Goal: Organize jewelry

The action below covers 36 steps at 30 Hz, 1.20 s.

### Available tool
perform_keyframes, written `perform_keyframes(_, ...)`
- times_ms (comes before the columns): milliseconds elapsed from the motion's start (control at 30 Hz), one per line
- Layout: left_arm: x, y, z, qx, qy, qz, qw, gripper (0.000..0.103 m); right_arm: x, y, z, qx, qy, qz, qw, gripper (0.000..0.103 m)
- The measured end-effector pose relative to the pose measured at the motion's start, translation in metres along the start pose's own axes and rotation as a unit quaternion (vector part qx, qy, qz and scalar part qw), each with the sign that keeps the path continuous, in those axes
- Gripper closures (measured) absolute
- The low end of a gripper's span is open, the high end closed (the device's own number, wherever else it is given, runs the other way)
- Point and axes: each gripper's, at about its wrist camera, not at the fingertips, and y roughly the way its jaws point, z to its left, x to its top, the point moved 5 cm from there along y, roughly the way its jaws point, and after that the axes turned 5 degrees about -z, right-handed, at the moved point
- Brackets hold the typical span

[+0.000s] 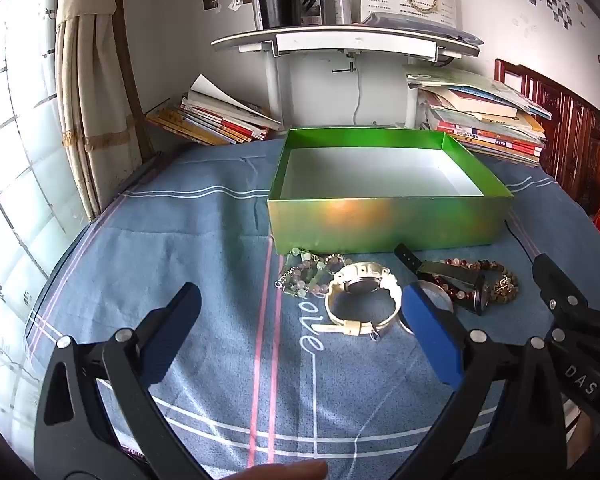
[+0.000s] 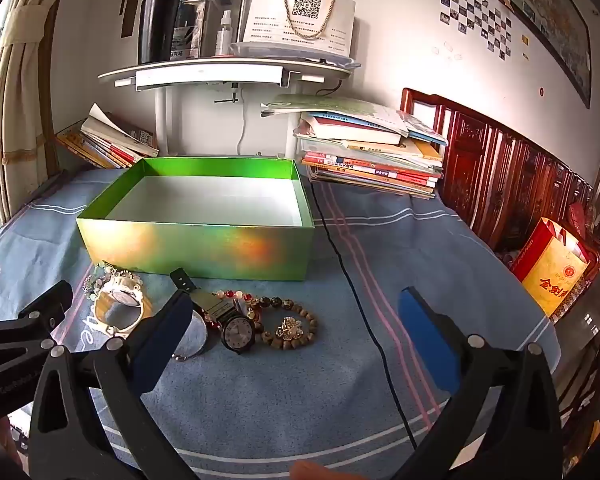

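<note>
While both grippers hang over the blue bedspread (image 1: 204, 216), here's the count. One green box (image 1: 388, 220), open top. Two watches: a cream-strapped one (image 1: 362, 296) and a black-strapped one (image 2: 238, 330). At least three bead bracelets: pale green/pink (image 1: 306, 274), dark red (image 1: 458, 266), brown wood with a gold charm (image 2: 290, 330). One silver bangle (image 2: 198, 334), partly hidden behind a finger. The bracelets overlap, so the exact count is unclear.

Left gripper (image 1: 300, 334): jaws at full spread, nothing between the pads, nothing touched. In its view the cream watch sits just past the gap, and its blue right finger (image 1: 432, 340) overlaps the bangle in the picture only.

Right gripper (image 2: 296, 338): also wide open, holding nothing. The black watch and the wood bracelet show in the gap between its fingers, but the pads are clear of them. The left gripper's black frame shows at the left edge of this view.

Box: white floor, nothing in it. It sits toward the far edge of the bedspread, between two stacks of books (image 2: 372, 160).

All jewelry lies in a row on the bedspread just in front of the box's near wall; the pale beads lie close against that wall at its left corner. A black cable (image 2: 360, 308) runs across the bedspread past the box's right side. A fingertip shows at the bottom edge of each view.
</note>
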Motion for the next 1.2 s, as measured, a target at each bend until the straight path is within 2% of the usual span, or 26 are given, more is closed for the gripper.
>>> perform_keyframes(1200, -0.0011, -0.0003, -0.0001, 0.001, 0.001, 0.003, 1.0, 0.004, -0.0012, 0.0031, 0.0007, 0.002, 0.001, 0.005, 1.0, 0.003)
